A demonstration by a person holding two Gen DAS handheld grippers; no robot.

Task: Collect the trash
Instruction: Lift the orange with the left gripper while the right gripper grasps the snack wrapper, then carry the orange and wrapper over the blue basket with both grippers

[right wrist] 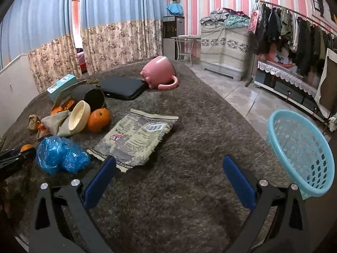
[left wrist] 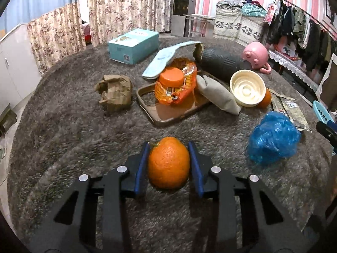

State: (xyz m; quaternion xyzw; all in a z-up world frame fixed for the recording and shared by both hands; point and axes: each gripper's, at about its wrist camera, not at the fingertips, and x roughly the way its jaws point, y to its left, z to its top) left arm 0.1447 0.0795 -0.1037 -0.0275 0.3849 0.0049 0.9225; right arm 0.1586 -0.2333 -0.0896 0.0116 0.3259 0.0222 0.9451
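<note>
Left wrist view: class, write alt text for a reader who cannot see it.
The left tongs grip an orange between blue pads over a shaggy brown rug. Beyond lie a crumpled blue plastic bag, a brown tray and an orange wrapper.

A cream bowl point(left wrist: 247, 88) hides most of a second orange point(left wrist: 267, 98) in the left wrist view, and the frame's right edge cuts off the blue basket point(left wrist: 322, 110). In the right wrist view, the left tongs point(right wrist: 12, 158) cover most of the held orange point(right wrist: 26, 147); print on the flat packet point(right wrist: 134, 137) is unreadable.
</note>
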